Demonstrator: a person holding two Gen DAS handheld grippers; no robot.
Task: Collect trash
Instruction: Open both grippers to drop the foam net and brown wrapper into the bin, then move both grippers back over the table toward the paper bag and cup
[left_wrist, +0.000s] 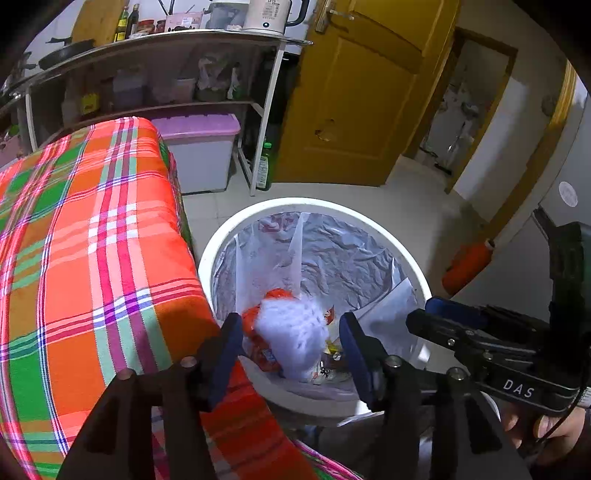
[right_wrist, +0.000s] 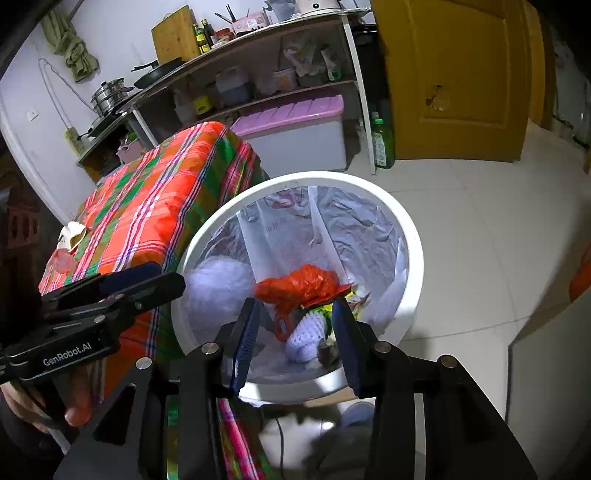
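Observation:
A white round trash bin (left_wrist: 221, 236) with a clear liner stands on the floor beside the plaid-covered table (left_wrist: 92, 229). My left gripper (left_wrist: 291, 343) is open above the bin, and a blurred white foam net (left_wrist: 291, 332) is falling between its fingers. Orange plastic and other wrappers (left_wrist: 258, 350) lie in the bin. My right gripper (right_wrist: 295, 332) is open over the bin (right_wrist: 413, 243), above an orange bag (right_wrist: 303, 284) and a white net (right_wrist: 306, 339). The falling white foam net (right_wrist: 218, 284) shows at the bin's left. Crumpled trash (right_wrist: 72, 236) lies on the table's far edge.
A metal shelf (left_wrist: 184, 40) with bottles, pans and a purple-lidded box (left_wrist: 199, 147) stands behind the table. A yellow door (left_wrist: 354, 110) is at the back. A green bottle (left_wrist: 266, 166) stands on the floor. An orange object (left_wrist: 469, 266) lies at the right wall.

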